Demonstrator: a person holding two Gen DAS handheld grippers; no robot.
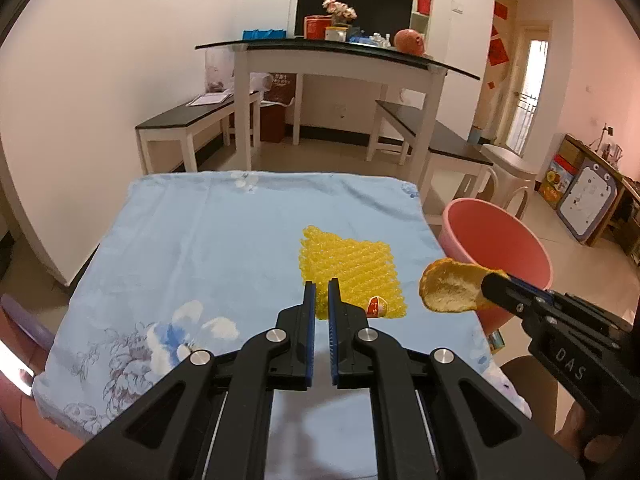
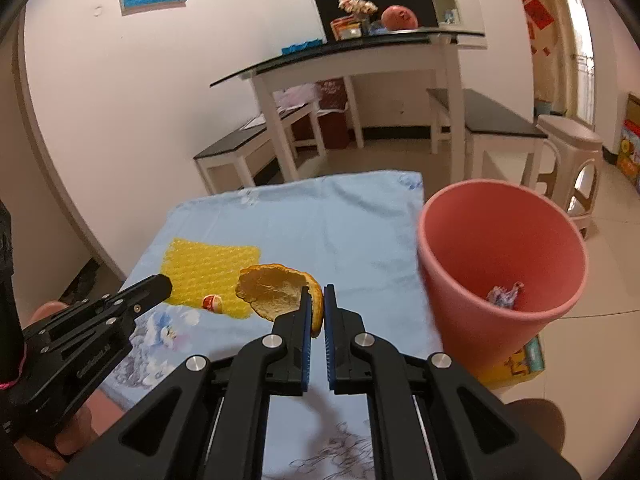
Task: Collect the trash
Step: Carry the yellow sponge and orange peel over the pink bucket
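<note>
Orange peel (image 1: 450, 290) is clamped at its right end in the right gripper (image 1: 494, 282), held in the air over the right edge of the table, just in front of the pink bin (image 1: 500, 240).

Left wrist view: left gripper (image 1: 322, 284) has its jaws together with nothing between them, tips over the near edge of the yellow foam net (image 1: 348, 264). The net lies flat on the blue floral cloth (image 1: 200, 240). A small red-and-white wrapper (image 1: 377, 306) lies against the net's near right corner. The peel is to the right of the left gripper, well apart from it, with its pale inner side in view.

Right wrist view: right gripper (image 2: 316, 290) pinches the peel (image 2: 276, 288) by its right rim; the rest of the peel curls out to the left of the jaws. The bin (image 2: 500, 248) stands just right of the table, tilted in this view, with a crumpled scrap (image 2: 505, 295) inside. Left gripper (image 2: 162, 282) enters from the left, its tip over the net (image 2: 208, 264). The wrapper (image 2: 212, 303) lies between the two grippers.
</note>
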